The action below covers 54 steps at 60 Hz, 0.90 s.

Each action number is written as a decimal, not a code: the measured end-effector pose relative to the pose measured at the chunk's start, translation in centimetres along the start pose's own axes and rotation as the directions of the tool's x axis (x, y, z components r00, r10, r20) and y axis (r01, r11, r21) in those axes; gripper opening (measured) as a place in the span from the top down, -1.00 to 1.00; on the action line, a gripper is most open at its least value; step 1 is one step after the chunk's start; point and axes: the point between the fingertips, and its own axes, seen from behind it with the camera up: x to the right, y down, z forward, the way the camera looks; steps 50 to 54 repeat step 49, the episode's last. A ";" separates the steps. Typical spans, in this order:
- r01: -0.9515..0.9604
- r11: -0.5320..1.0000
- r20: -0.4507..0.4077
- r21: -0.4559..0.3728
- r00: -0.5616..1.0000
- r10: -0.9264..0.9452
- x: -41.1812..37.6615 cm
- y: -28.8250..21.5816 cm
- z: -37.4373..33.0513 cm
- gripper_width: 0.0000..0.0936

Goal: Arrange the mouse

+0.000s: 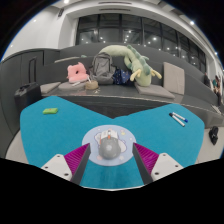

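A grey mouse (107, 147) lies on a round white mat (89, 139) on the teal table top (60, 135). My gripper (110, 152) is open. Its two fingers with magenta pads (82, 158) stand either side of the mouse, with a gap at each side. The mouse rests on the mat between the fingertips.
A blue pen-like object (178, 118) lies on the table to the right, and a small teal item (50, 111) to the left. Beyond the table is a grey sofa (170, 78) with a pink plush (75, 72), a grey bag (100, 66) and a green plush (137, 62).
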 end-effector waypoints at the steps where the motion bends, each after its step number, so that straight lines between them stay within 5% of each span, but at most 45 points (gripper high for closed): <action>1: 0.000 1.000 0.003 0.003 1.000 0.000 -0.1 0.1 -1.1 -0.83; 19: 0.015 1.000 0.043 0.021 0.999 -0.016 -1.7 6.5 -15.0 -0.82; 54: 0.016 0.997 -0.058 0.079 0.998 -0.011 1.0 6.8 -19.2 -0.83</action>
